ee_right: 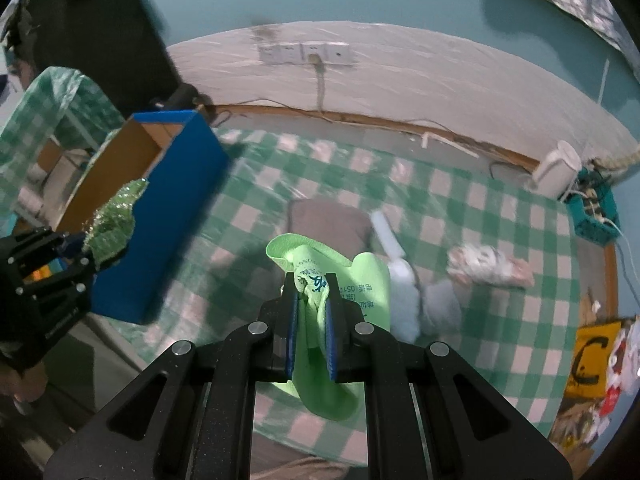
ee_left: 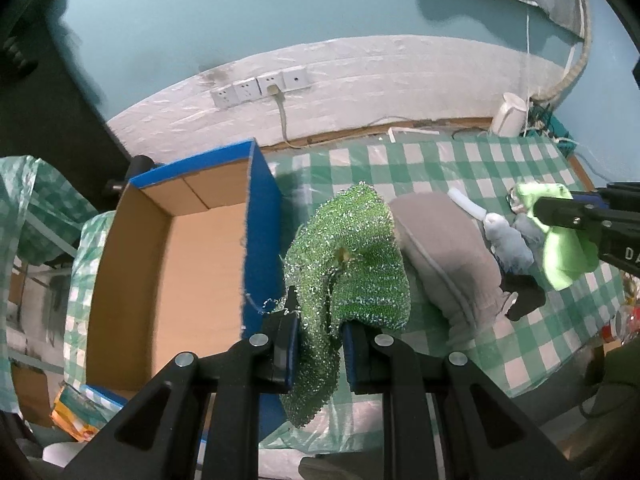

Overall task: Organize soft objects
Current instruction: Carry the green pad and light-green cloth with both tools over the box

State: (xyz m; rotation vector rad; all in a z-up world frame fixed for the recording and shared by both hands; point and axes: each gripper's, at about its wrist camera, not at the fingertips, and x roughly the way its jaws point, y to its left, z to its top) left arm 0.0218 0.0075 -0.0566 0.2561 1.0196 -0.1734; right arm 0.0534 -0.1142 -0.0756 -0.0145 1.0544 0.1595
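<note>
My left gripper [ee_left: 318, 312] is shut on a sparkly green mesh cloth [ee_left: 352, 256], which hangs above the checked tablecloth just right of the blue cardboard box [ee_left: 168, 264]. The box is open and shows only its bare brown inside. My right gripper [ee_right: 311, 285] is shut on a light green printed cloth [ee_right: 362, 288], lifted over the table. In the left wrist view that right gripper [ee_left: 540, 210] comes in from the right edge with the light green cloth [ee_left: 564, 256]. On the table lie a grey mitten-like cloth [ee_left: 444, 240], a pale blue soft item [ee_left: 514, 244] and a black piece [ee_left: 526, 296].
A white and pink crumpled item [ee_right: 488, 264] lies on the table's right side. A white device [ee_right: 556, 174] and a teal basket of cables [ee_right: 596, 216] stand at the far right corner. Wall sockets [ee_left: 260, 88] with a cord sit behind the table. Packets [ee_right: 592, 360] lie off the right edge.
</note>
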